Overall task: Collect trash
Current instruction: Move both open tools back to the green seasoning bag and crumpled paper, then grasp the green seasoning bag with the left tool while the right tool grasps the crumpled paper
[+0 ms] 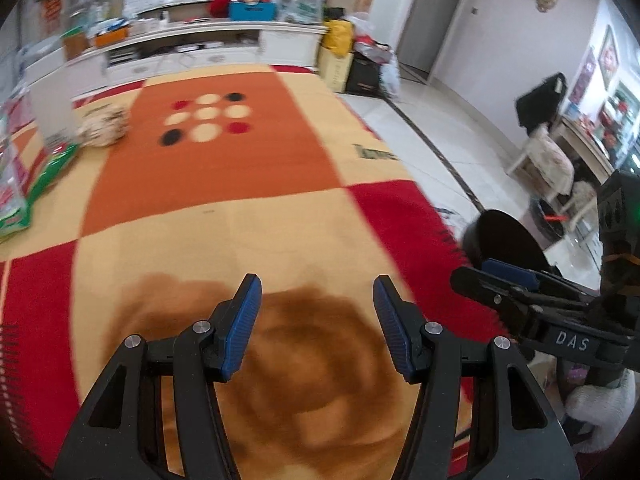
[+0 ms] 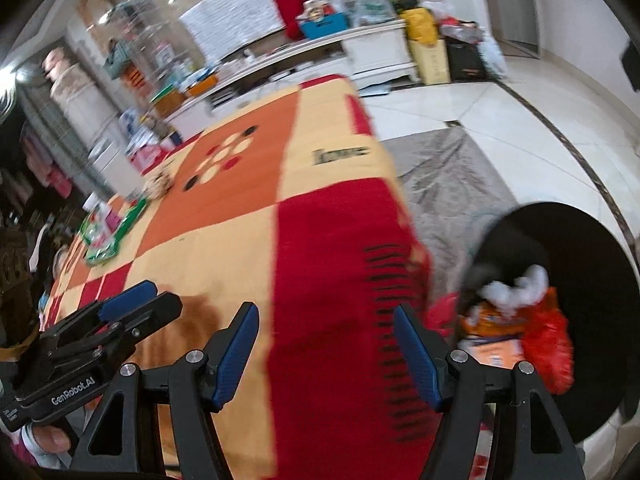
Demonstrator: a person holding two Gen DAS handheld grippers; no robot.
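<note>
Both claws hung apart and empty over the blanket-covered bench (image 1: pixel 224 208), which made sense to me: nothing lay directly beneath either one, so there was nothing yet to close on. The left claw (image 1: pixel 318 316) pointed along the checked blanket toward the far left end, where the remaining litter sat, a crumpled paper ball (image 1: pixel 105 125) beside a green snack bag (image 1: pixel 38 184) near the bench's edge. The right claw (image 2: pixel 326 344) hovered over the red border on the opposite side, close to the black-lined trash bin (image 2: pixel 592 320) standing on the floor just off the bench's right edge. That bin already held rubbish: a red plastic wrapper (image 2: pixel 548 344), an orange packet (image 2: pixel 494 322) and a white tissue wad (image 2: pixel 516 290). I judged the right side stayed near the bin because drops happen there, while the left faced the reach across to the 2 leftover pieces.
</note>
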